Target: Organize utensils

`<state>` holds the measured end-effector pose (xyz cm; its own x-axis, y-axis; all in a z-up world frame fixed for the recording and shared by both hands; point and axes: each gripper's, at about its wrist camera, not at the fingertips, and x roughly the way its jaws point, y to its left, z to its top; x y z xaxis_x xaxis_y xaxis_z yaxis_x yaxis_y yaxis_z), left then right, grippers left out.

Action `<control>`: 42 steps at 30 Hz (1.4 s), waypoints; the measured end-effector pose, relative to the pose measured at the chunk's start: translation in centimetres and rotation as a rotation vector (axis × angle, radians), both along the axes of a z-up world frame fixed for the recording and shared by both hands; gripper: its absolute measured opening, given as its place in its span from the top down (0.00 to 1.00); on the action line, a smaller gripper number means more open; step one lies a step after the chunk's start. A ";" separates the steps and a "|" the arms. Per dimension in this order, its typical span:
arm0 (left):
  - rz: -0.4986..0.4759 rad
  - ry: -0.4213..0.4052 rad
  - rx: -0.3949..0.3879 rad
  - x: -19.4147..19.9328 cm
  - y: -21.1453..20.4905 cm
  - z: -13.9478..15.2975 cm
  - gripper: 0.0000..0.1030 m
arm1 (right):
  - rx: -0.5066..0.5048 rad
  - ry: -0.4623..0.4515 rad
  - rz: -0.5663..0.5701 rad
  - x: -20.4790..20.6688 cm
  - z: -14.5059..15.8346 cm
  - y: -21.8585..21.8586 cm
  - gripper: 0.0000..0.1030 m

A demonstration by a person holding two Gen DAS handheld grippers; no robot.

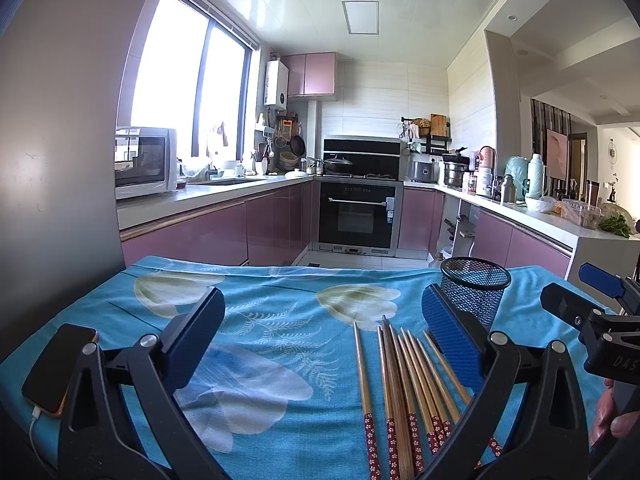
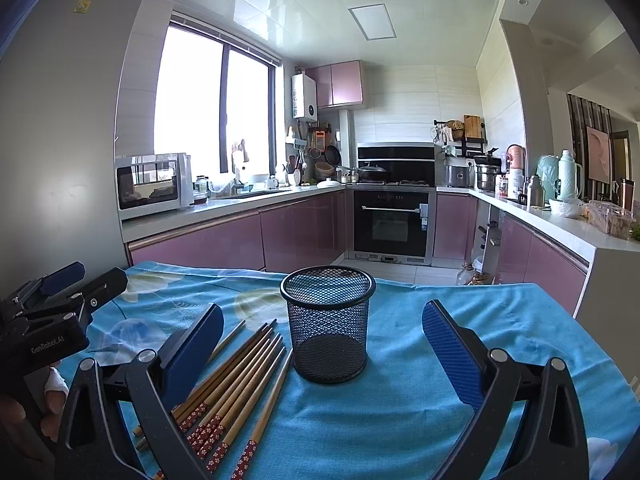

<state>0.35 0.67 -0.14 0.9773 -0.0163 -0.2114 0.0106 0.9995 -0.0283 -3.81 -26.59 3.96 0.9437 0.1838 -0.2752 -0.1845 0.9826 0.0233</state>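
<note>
A blue tablecloth printed with pale flowers and fern leaves (image 1: 280,320) is being shown spread over a table in a kitchen with pink cabinets. The left gripper (image 1: 324,328) is being held with its blue-padded fingers spread wide, nothing between them, above the cloth; the right gripper (image 2: 322,344) is likewise being held wide apart and empty. A loose row of bamboo chopsticks with red flower-patterned handle ends (image 1: 404,384) is lying flat on the cloth, just left of a round black wire-mesh holder (image 2: 328,320), which is standing upright and is framed between the right gripper's fingers. The chopstick tips are pointing away toward the kitchen. The lettering "GenRoboLAI" is being read, somewhat uncertainly, on the left gripper's black body in the right wrist view. A dark smartphone with a white cable plugged in (image 1: 58,364) is lying at the cloth's left edge.
</note>
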 end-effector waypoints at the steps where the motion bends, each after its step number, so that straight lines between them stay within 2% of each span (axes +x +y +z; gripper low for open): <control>1: -0.001 0.001 0.000 0.0 -0.1 0.0 0.06 | -0.001 0.001 0.000 0.0 0.0 0.0 0.06; 42: 0.002 0.018 0.018 0.1 -0.7 0.2 0.06 | 0.003 0.021 0.004 0.3 -0.4 0.2 0.06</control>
<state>0.46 0.00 0.10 0.9732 -0.0108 -0.2295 0.0087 0.9999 -0.0103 -3.50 -26.41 3.59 0.9370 0.1886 -0.2941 -0.1881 0.9817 0.0303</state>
